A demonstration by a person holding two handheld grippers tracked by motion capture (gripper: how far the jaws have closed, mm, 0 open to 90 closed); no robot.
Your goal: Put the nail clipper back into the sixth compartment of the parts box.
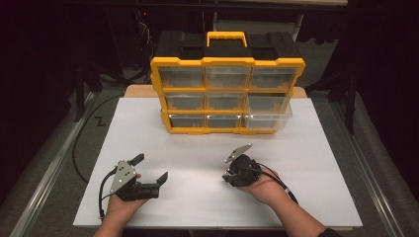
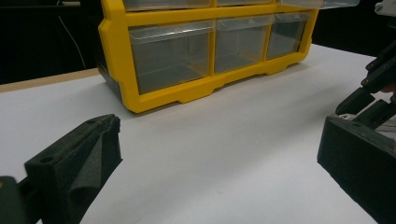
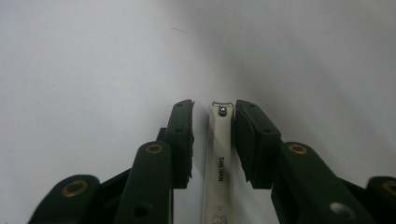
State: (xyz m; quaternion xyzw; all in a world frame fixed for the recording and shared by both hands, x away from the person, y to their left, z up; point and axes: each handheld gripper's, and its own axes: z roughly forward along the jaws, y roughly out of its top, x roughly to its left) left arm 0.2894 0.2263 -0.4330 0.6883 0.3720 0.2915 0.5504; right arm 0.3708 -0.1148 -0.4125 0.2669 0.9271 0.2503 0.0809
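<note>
White nail clipper (image 3: 219, 163) lies between the right hand-held gripper's (image 3: 214, 109) nearly closed jaws, unpinched; left hand-held gripper (image 2: 219, 154) spread.

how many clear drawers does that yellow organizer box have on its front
9, in three rows of three in the organizer box: top row, middle row, bottom row. The bottom right drawer sticks out toward the table's near side. None look hidden.
</note>
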